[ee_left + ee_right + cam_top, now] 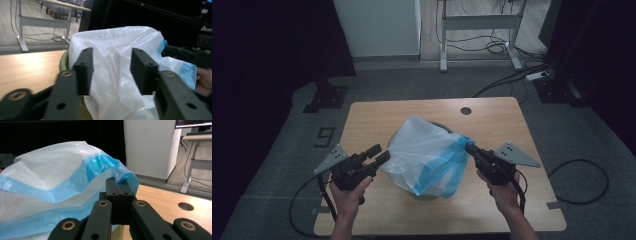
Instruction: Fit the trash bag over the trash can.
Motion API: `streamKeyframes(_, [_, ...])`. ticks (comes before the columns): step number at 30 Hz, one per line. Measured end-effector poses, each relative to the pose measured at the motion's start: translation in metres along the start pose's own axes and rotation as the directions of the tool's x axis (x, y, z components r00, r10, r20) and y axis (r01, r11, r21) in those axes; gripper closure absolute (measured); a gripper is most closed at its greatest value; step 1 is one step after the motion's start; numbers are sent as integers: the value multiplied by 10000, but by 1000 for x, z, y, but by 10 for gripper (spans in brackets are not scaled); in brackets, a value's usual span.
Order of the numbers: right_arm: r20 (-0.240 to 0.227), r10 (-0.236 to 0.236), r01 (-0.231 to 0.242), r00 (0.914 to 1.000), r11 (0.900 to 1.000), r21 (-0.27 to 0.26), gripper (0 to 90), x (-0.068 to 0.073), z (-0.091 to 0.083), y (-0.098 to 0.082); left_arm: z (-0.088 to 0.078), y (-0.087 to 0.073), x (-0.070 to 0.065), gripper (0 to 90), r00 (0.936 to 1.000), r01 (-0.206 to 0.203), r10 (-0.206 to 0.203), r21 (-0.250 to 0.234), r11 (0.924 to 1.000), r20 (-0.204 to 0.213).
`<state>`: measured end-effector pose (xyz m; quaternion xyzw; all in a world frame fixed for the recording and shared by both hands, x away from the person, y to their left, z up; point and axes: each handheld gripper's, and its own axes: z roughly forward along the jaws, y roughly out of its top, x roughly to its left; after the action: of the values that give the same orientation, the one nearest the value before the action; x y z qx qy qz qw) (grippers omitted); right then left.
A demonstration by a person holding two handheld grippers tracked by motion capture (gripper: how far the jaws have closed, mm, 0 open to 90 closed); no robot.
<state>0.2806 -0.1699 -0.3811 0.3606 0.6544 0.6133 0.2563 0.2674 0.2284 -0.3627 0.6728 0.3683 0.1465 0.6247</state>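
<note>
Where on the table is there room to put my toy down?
Bare wood runs along the table's far edge, from the left corner to the round hole. The middle is crowded: the plastic bag over the bin, with the left gripper and right gripper alongside.

Both forearms reach forward, the left claw [379,154] angled right with its jaws standing apart, the right claw [470,148] angled left with its jaws pressed together.

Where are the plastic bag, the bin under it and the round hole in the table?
plastic bag [424,147], high view, on its white middle.
bin [63,62], left gripper view, on its greenish rim beside the bag.
round hole [466,110], high view, on its dark centre near the table's far edge.
</note>
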Motion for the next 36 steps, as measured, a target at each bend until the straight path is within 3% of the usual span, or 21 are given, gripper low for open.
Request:
streamKeyframes(9, [-81,-171,172,9998,9998,127,886,0,-1,11,11,15,-7,400,9986,-474,462,513,9976,246])
streamKeyframes(20, [-202,-403,408,9990,9989,242,886,5,5,18,30,28,-7,440,9968,-727,689,1052,9918,396])
streamKeyframes(23, [-251,-496,503,9985,9983,289,887,9,9,20,36,34,-11,474,9940,-1074,1039,1278,9860,337])
streamKeyframes(32, [-409,-550,563,9976,9979,313,887,15,16,21,49,33,-11,678,9924,-1232,1207,1759,9767,248])
streamKeyframes(36, [-390,-586,600,9975,9976,353,886,16,17,21,49,32,-12,833,9918,-1275,1271,1427,9815,116])
